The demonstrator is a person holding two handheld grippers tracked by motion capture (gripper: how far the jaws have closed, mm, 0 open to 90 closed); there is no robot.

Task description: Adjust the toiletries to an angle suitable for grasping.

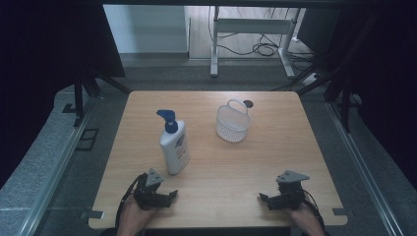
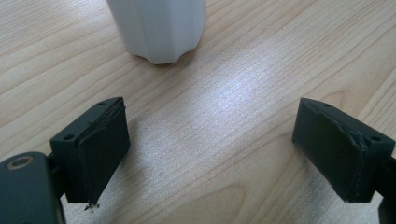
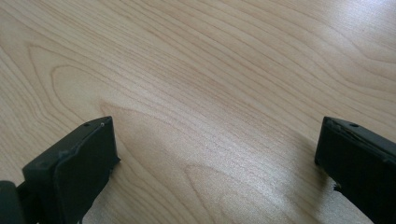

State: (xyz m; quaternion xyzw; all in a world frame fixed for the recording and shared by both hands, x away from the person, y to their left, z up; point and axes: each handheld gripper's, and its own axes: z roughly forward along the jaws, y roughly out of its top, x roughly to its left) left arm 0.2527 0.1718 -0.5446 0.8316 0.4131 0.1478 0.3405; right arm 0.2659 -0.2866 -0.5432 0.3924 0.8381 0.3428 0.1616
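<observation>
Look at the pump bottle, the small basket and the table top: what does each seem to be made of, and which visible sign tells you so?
Pump bottle: probably plastic, smooth white body with a slight sheen, a blue pump head and a printed label.
Basket: likely moulded white plastic, its walls a fine open mesh, with a hoop handle.
Table top: wood or wood-look laminate; pale grain lines under a soft satin glare.

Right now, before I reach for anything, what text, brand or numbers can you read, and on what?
No text can be read.
Pump bottle: a blue label on its front, print too small and blurred to read.
Basket: no marking visible.
Table: bare wood grain, no text.
</observation>
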